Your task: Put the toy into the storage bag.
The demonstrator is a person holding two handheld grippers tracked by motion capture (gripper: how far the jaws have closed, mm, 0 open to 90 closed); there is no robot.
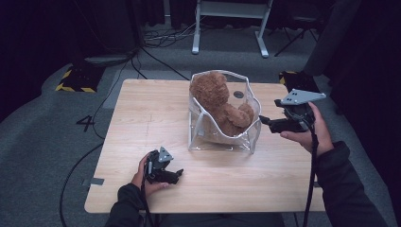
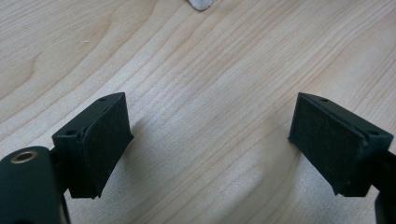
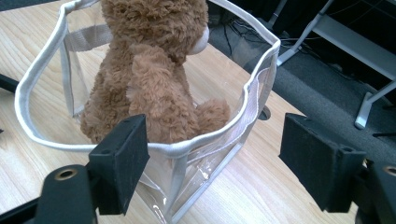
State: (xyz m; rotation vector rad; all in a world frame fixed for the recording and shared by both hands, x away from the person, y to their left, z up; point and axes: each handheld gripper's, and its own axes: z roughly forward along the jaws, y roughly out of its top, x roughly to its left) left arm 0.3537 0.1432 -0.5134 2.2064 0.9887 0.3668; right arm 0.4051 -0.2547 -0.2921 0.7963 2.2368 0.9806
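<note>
I hold my right gripper at the right side of the table, raised off the wood and pointing left at the clear bag. Its jaws stand wide apart with nothing pressed between them. In the right gripper view the bag's near white-trimmed rim runs across the gap between the jaws, and one jaw sits in front of the bag's corner seam; I cannot tell whether that jaw touches the plastic. The other jaw is out past the bag's edge, over bare table.

The bag stands upright with its mouth open, a little right of the table's middle and toward the far edge. A brown teddy bear sits inside it, its head rising above the rim at the far left of the bag and its legs toward the right. In the right gripper view the bear shows me its back and side.

My left gripper rests low at the near left of the table, well apart from the bag, pointing right. Its jaws are also wide, with only bare wood between them. A small pale scrap lies on the table beyond them.
</note>
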